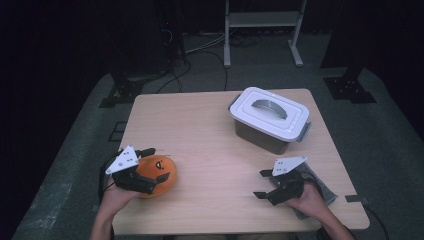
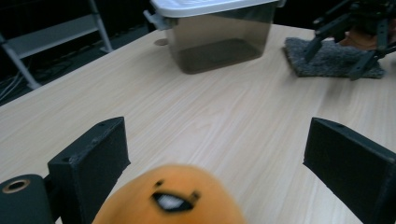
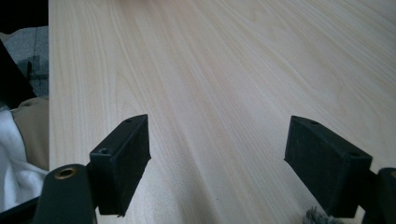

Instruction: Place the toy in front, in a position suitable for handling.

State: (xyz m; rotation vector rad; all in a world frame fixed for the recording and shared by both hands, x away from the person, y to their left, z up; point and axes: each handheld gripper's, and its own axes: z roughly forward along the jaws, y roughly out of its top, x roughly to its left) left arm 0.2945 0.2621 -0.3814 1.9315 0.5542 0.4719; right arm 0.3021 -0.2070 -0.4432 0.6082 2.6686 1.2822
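The desk (image 1: 210,135) is pale wood grain, and nearly all of it lies ahead of both sets of jaws. Far ahead of the left jaws stands a lidded storage box (image 1: 270,119), smoky walls under a white lid with a grey handle and its latches closed. A grey felt pad (image 2: 334,59) lies under and just behind the right gripper (image 1: 267,184), whose jaws stand wide over bare desk with nothing between them.

The left gripper (image 1: 150,167) straddles the orange plush toy (image 1: 159,174); its jaws are spread wide on either side, and in the left gripper view neither pad looks to be touching the toy yet.

The likely trouble: the toy is round and soft, so if the jaws close high on its crown it may squeeze out and roll forward across the desk. It also sits low and close in between the jaws rather than centred at the pads, so a shallow bite could pinch only fabric and let it sag or drop on lifting.

The toy is bright orange and egg-shaped, with a small black-and-white stitched face mark (image 2: 173,199) on top, and it rests on the desk.
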